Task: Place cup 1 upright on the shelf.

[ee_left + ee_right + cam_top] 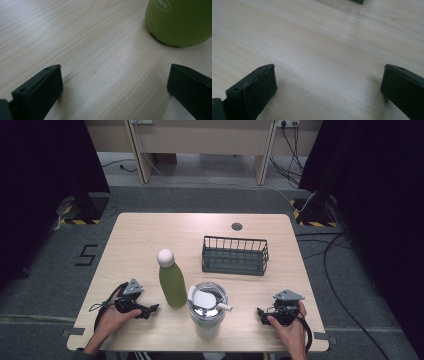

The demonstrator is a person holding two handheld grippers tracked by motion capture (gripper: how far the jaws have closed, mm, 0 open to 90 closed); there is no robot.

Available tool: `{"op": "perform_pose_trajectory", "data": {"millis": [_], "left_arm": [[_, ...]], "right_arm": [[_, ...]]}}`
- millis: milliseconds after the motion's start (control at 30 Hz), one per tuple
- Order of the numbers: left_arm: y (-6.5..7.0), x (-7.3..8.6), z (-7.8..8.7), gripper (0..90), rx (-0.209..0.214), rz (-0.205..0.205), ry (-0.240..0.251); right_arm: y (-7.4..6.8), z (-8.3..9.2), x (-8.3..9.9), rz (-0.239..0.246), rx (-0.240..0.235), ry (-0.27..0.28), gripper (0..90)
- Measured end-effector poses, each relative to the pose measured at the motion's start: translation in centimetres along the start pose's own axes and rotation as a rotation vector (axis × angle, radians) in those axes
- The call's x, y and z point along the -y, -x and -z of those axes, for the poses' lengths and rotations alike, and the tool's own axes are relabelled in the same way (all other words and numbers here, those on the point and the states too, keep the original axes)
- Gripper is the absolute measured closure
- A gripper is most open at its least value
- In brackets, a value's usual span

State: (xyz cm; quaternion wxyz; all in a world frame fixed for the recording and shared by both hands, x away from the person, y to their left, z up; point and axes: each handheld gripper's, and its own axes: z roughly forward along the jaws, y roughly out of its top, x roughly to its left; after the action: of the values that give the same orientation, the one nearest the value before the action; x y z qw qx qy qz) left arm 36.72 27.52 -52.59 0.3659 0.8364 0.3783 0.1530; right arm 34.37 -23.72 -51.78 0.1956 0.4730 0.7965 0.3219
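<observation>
Green bottle (172,285) beside left gripper (150,311)

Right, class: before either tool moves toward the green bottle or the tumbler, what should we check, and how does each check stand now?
1. Left tool open, nothing between its jaws: ok.
2. Right tool open, nothing held: ok.
3. Bottle upright, white cap on: ok.
4. Tumbler upright, lid on: ok.
5. Basket has nothing in it: ok.
6. Tumbler lid latched tight: cannot tell.

Green bottle (172,285) upright just beside steel tumbler (207,309).
</observation>
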Motion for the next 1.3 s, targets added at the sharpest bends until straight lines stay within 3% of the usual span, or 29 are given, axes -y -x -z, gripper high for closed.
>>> {"op": "perform_pose_trajectory", "data": {"millis": [567,633,733,1000,1033,1233,1300], "left_arm": [[0.1,0.0,0.0,0.0,0.011,-0.009,0.003],[0.1,0.0,0.0,0.0,0.01,-0.008,0.003],[0.1,0.0,0.0,0.0,0.01,-0.008,0.004],[0.1,0.0,0.0,0.0,0.006,-0.004,0.003],[0.1,0.0,0.0,0.0,0.005,-0.004,0.003],[0.0,0.0,0.0,0.0,0.005,-0.003,0.001],[0.0,0.0,0.0,0.0,0.004,-0.002,0.001]], "right_arm": [[-0.2,0.1,0.1,0.001,0.001,0.004,2.8],[-0.3,0.5,0.3,0.012,-0.018,0.03,15.3],[-0.5,0.8,0.5,-0.003,-0.034,0.052,14.8],[-1.9,2.6,0.5,0.03,-0.086,0.154,15.0],[-2.3,3.0,0.4,0.042,-0.1,0.182,15.2],[-3.8,3.9,0.1,0.064,-0.141,0.234,15.2],[-4.9,4.4,0.2,0.077,-0.182,0.266,15.2]]}}
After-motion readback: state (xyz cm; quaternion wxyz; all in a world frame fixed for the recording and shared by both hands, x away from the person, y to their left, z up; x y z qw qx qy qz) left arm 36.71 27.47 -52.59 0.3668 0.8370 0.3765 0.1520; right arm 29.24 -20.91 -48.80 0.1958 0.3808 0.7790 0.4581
